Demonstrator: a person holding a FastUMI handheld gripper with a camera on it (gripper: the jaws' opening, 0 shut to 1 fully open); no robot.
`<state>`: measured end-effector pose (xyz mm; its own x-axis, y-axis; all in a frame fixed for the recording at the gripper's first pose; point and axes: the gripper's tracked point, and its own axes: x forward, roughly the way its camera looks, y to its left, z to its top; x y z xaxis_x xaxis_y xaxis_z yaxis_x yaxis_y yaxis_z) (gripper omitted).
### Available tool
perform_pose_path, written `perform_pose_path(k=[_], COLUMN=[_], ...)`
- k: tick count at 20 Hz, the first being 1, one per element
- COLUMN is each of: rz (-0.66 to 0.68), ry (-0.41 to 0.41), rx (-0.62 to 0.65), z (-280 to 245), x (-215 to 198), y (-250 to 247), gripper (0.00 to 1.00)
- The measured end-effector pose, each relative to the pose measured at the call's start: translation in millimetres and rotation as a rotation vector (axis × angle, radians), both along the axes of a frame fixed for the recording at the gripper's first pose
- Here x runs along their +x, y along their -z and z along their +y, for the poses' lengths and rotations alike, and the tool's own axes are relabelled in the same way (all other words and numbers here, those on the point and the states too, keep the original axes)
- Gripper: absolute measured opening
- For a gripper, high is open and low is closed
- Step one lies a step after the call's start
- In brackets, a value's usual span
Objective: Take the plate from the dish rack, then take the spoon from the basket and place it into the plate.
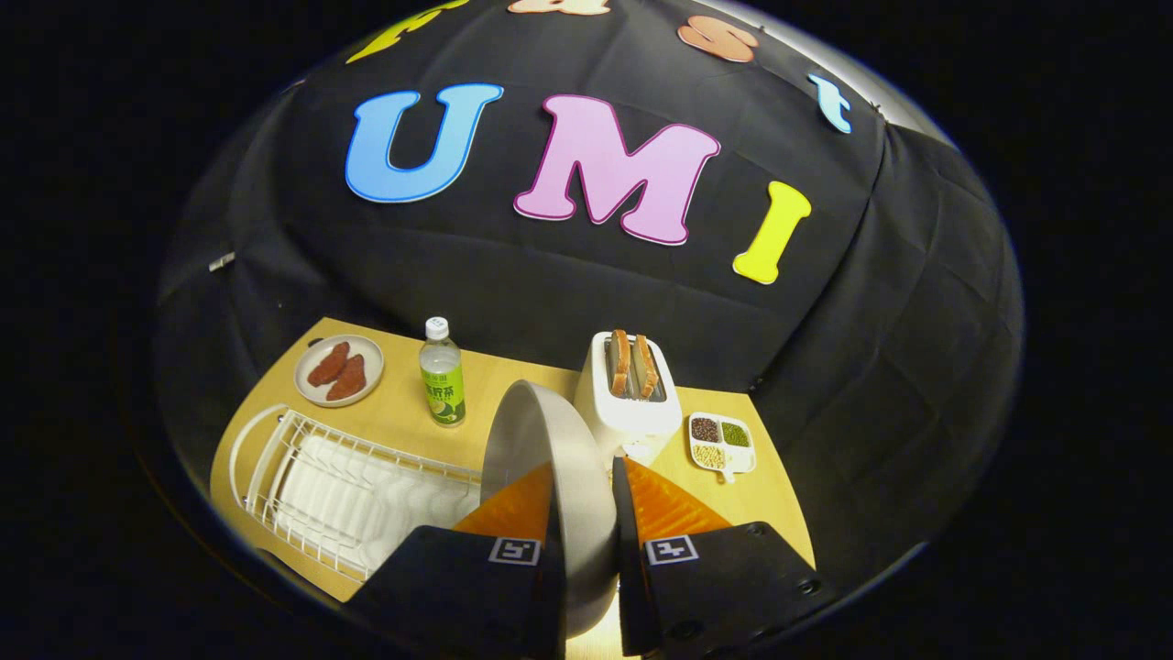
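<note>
Plate point(550, 458) clamped on edge between both fingers of gripper point(586, 513), held upright above table point(403, 431), beside white dish rack point(339, 486); toaster point(632, 394) just beyond.

dim booth | tabletop point(403, 431) evenly lit | sharp | fisheye-bent edges

Matt plate point(550, 458); white wire rack point(348, 477); wood-look table point(403, 417).
</note>
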<state>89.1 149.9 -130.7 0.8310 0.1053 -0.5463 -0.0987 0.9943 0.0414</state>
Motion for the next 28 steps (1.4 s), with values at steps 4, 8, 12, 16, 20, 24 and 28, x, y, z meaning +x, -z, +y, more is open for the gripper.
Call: perform_pose_path(k=[4,8,12,16,20,24,28], rz=[0.019,0.092,0.203,0.336,0.458,0.542,0.578], ry=[-0.058,-0.064,-0.076,-0.062,-0.05,-0.037,-0.035], rx=[0.171,0.307,0.378,0.482,0.582,0.622,0.687], z=[-27.7,-69.1,-106.1,-123.5,-118.4,-105.9,-92.0], x=[-28.3,-64.4,-112.3,-165.6,-204.6,-218.9,-216.8], y=[-10.5,2.8,46.1,98.2,157.3,218.4,246.0], gripper=[0.27,0.27,0.27,0.27,0.27,0.27,0.27])
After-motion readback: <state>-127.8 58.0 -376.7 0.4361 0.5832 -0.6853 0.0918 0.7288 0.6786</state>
